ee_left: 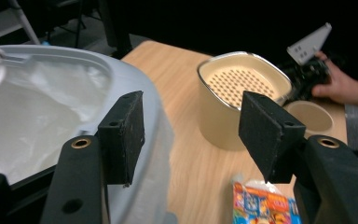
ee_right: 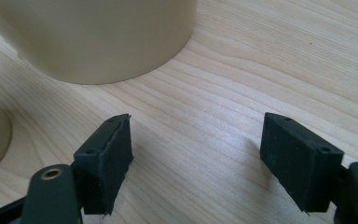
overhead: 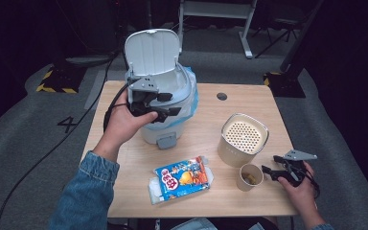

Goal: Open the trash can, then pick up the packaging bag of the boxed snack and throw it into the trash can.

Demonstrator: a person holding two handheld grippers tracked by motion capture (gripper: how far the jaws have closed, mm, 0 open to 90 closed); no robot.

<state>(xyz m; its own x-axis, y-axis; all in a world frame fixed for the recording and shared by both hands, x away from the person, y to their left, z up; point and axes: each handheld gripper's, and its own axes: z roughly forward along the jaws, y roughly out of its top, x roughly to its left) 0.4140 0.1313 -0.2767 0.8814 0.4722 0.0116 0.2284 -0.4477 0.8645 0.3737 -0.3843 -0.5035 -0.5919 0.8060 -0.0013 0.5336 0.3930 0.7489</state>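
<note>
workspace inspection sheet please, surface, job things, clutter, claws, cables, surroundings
surface: light wooden table, round grey grommet near the far edge
job's things: small pale grey pedal bin with its lid up and a white liner inside; colourful snack packet lying flat at the near edge
clutter: cream perforated-top canister; small beige paper cup beside it
grippers: left claw over the bin rim, jaws open, nothing between them; right claw low on the table just right of the cup, jaws apart, nothing held
cables: black cable loops from the left claw off the table's left side
surroundings: grey floor, yellow-black hazard tape, white desk frame behind
</note>
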